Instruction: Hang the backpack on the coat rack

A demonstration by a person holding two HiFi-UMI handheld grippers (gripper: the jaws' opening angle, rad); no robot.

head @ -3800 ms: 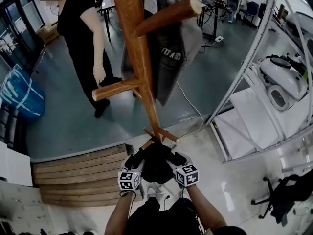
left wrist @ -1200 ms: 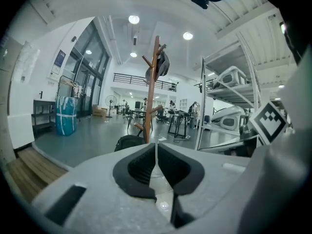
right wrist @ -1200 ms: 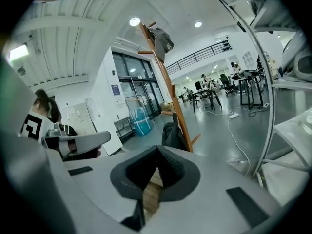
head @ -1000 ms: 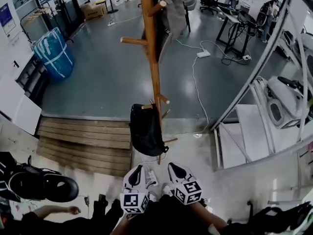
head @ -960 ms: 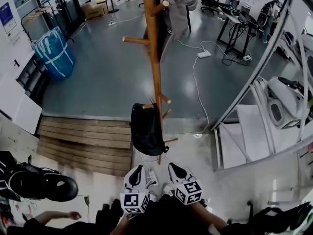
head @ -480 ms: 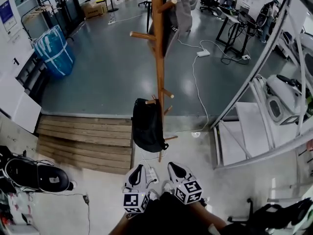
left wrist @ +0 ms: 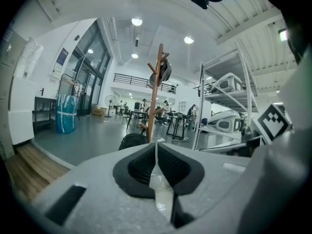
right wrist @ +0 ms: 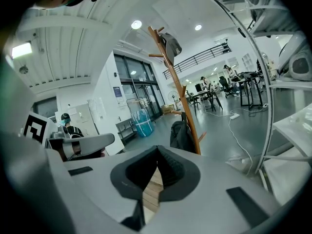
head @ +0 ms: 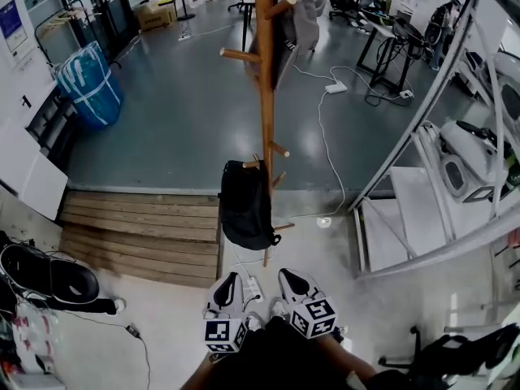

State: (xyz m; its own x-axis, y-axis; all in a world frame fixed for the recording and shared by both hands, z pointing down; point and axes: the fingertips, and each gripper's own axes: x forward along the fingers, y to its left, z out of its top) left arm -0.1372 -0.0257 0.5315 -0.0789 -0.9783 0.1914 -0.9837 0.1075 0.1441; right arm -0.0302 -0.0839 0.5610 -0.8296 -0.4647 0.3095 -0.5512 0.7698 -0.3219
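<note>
Backpack (head: 246, 205), black, hangs from a low peg on the left side of the wooden coat rack (head: 266, 96), its body resting against the pole just above the rack's feet. A grey garment (head: 302, 10) hangs from a peg near the top of the same pole. Both grippers are well apart from the rack, held close to the person's body at the bottom of the head view, side by side and pointing toward the backpack. The left gripper (head: 228, 287) has its jaws pressed together with nothing between them, the dark pads meeting along a thin line in its own view. The right gripper (head: 286, 279) is likewise closed and empty. A wooden step (head: 138, 238) lies on the floor left of the rack, a blue bag (head: 88, 84) stands further off by the wall, and a white cable (head: 325, 136) trails across the grey floor toward metal shelving (head: 422, 112) on the right
</note>
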